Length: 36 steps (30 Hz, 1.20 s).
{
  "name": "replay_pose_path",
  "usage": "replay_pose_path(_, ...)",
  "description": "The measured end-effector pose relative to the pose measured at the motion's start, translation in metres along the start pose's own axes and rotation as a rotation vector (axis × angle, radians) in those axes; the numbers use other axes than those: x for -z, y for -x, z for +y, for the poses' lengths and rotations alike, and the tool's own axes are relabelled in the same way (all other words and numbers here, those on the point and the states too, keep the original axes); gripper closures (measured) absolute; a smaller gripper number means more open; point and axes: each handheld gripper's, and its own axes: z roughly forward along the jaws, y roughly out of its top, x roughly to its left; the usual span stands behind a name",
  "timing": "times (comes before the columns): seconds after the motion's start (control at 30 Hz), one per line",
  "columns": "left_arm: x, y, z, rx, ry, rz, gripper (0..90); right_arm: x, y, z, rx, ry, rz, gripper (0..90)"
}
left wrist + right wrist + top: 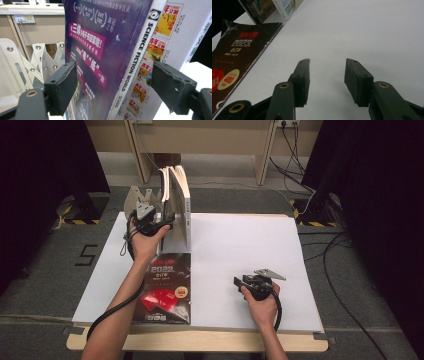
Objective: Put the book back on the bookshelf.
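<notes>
A purple paperback (105, 50) with "SCIENCE FICTION WORLD" on its spine stands upright between the jaws of my left gripper (113, 85). The right pad (172, 87) stands off the spine with a gap, so the gripper is open around the book. Behind it leans a white magazine volume (175, 32). From above, the left gripper (162, 222) is at the row of upright books (181, 205) at the back left. My right gripper (237, 282) rests low over the white table, open, with nothing between its jaws (327, 75).
A dark book marked 2023 (167, 287) lies flat near the front left, also seen at the left of the right gripper view (234, 57). A pale wooden folding rack (135, 197) stands left of the upright books. The white table sheet (240, 245) spreads to the right.
</notes>
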Motion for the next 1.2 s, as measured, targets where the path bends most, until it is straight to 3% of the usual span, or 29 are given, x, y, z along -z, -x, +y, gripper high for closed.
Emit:
replay_pose_path(0.13, -0.006, 0.001, 0.002, -0.014, -0.033, 0.033, 33.3, 0.000, -0.001, 0.000, -0.004, -0.003, 0.004, 56.1)
replay_pose_path(0.27, -0.012, 0.000, 0.001, -0.010, -0.062, 0.050, 41.5, -0.002, 0.000, -0.001, 0.008, -0.007, 0.005, 56.1)
replay_pose_path(0.47, -0.016, 0.000, -0.003, -0.026, -0.101, 0.062, 55.3, -0.002, -0.001, -0.002, -0.013, -0.021, 0.016, 56.1)
replay_pose_path(0.63, -0.011, -0.007, -0.003, -0.038, -0.091, 0.090, 65.9, -0.002, 0.000, -0.002, -0.001, -0.018, 0.014, 56.1)
replay_pose_path(0.77, -0.002, -0.023, -0.004, 0.000, -0.070, 0.124, 73.0, -0.002, -0.001, -0.002, -0.013, -0.026, 0.022, 56.1)
replay_pose_path(0.97, 0.005, -0.039, -0.008, 0.072, -0.035, 0.182, 74.3, -0.002, 0.000, -0.002, -0.018, -0.029, 0.023, 55.9)
replay_pose_path(1.2, 0.000, -0.041, -0.005, 0.059, -0.040, 0.174, 69.8, -0.001, 0.003, -0.002, -0.034, -0.034, 0.025, 55.9)
